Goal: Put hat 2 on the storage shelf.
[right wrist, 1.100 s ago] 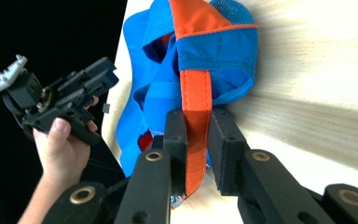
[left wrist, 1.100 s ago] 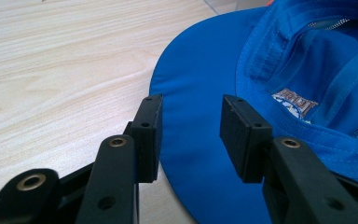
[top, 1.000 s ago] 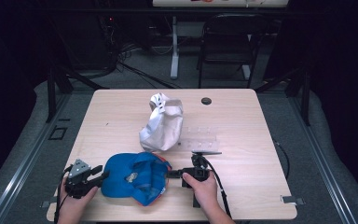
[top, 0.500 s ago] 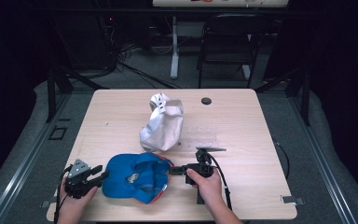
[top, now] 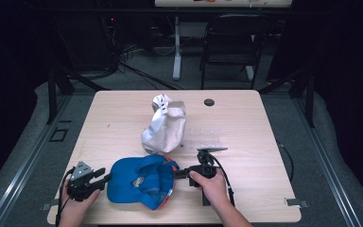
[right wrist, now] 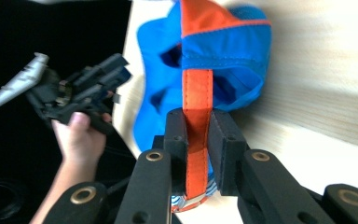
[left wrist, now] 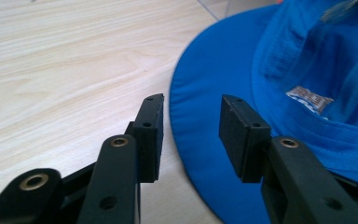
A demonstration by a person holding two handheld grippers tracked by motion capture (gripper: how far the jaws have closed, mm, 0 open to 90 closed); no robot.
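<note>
The blue fabric cap [top: 139, 180] with its orange strap [right wrist: 196, 121] is lying upside down at the near edge of the pale wooden surface [top: 246, 127]. The right claw [top: 178, 173] is clenching that strap. The left claw [top: 105, 178] is sitting released, straddling the cap's brim [left wrist: 200, 116]. A crumpled white cloth bag [top: 164, 125] is standing just behind the cap.

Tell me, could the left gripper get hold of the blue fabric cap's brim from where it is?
Probably yes. The left gripper is open, its jaws straddling the edge of the blue fabric cap's brim, with nothing between them.
</note>
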